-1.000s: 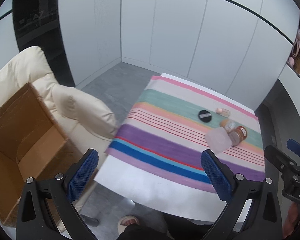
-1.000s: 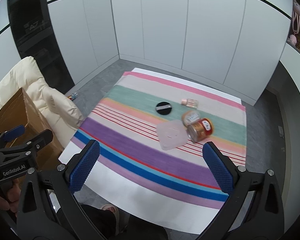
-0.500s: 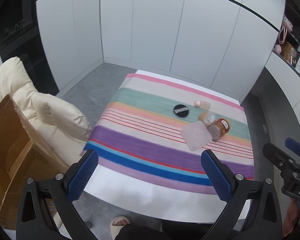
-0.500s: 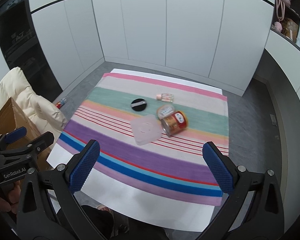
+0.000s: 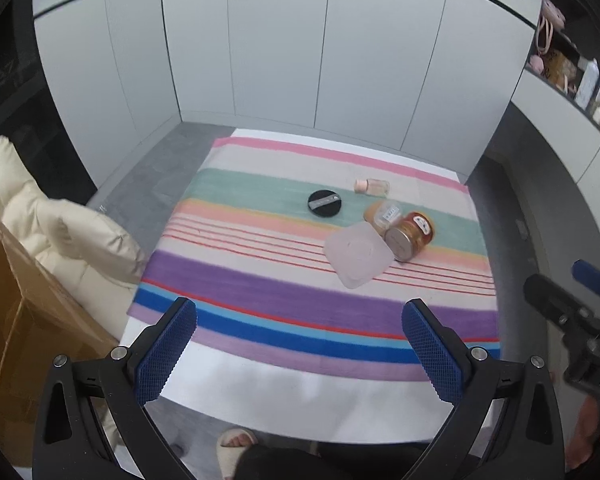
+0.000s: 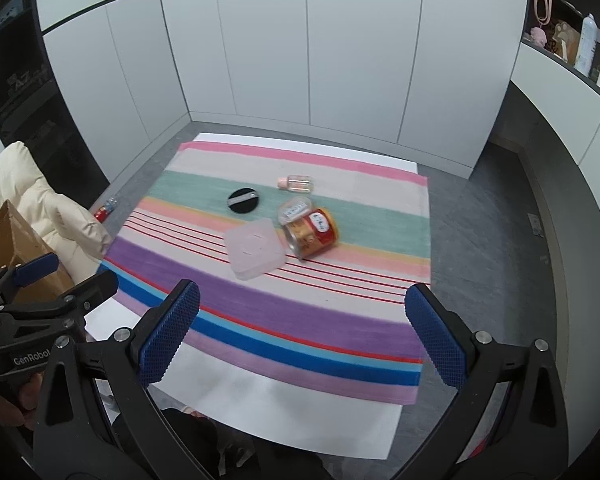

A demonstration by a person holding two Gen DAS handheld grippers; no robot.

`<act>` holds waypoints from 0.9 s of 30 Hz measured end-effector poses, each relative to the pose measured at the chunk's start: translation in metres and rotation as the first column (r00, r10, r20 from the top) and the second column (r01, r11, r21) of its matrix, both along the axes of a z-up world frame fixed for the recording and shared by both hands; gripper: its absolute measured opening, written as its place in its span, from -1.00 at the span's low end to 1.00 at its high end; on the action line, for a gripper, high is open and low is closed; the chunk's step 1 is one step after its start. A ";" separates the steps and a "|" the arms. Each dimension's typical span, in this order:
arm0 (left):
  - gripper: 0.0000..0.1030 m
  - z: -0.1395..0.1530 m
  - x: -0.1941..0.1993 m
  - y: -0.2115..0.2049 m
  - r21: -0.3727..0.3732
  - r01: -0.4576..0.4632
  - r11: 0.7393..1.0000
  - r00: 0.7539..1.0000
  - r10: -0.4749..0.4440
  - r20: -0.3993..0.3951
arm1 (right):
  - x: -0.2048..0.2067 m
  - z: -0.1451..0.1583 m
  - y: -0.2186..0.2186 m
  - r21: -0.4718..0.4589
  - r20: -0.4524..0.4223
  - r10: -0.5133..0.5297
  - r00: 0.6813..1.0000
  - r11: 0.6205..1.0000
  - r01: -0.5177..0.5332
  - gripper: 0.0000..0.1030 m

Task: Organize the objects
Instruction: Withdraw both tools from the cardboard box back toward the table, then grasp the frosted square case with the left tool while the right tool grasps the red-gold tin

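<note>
Left wrist: cardboard box (image 5: pixel 23 320) beside table (image 5: pixel 300 396)

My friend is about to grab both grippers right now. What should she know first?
Left gripper: open, empty, held above the near edge of the striped cloth.
Right gripper: open, empty, also above the near edge.

All lying together on the cloth: round black compact, small clear pink bottle, clear jar with white label, red-and-gold tin on its side, frosted square plastic lid.

Open cardboard box sits at the left.

Nothing looks picked up yet; all five things still need organizing.
</note>
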State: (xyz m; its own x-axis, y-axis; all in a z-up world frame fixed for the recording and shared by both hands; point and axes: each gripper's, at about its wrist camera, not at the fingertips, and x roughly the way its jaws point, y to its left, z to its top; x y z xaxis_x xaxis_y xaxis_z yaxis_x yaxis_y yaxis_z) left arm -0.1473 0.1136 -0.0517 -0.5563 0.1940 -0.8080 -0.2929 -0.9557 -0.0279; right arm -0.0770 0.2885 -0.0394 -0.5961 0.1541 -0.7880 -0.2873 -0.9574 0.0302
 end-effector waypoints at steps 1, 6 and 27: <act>1.00 -0.001 -0.001 0.003 -0.013 0.003 1.000 1.000 -0.003 -0.003 | -0.001 -0.001 0.003 -0.004 -0.009 -0.005 1.000 1.000 0.005 1.00; 0.99 -0.014 -0.015 0.025 -0.061 0.022 0.998 1.000 -0.022 -0.002 | -0.008 -0.012 0.016 0.019 -0.007 0.002 1.000 1.000 -0.002 1.00; 0.98 -0.136 -0.083 0.093 -0.114 0.243 0.963 0.969 -0.236 0.075 | -0.090 -0.136 0.070 0.002 0.127 0.029 0.992 1.000 -0.030 1.00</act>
State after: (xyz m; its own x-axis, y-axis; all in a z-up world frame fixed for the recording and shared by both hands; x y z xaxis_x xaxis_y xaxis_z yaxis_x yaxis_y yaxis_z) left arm -0.2298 0.2064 -0.1881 -0.4548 0.2137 -0.8646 -0.5152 -0.8550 0.0596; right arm -0.1670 0.3588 -0.1758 -0.4960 0.1414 -0.8567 -0.2601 -0.9656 -0.0088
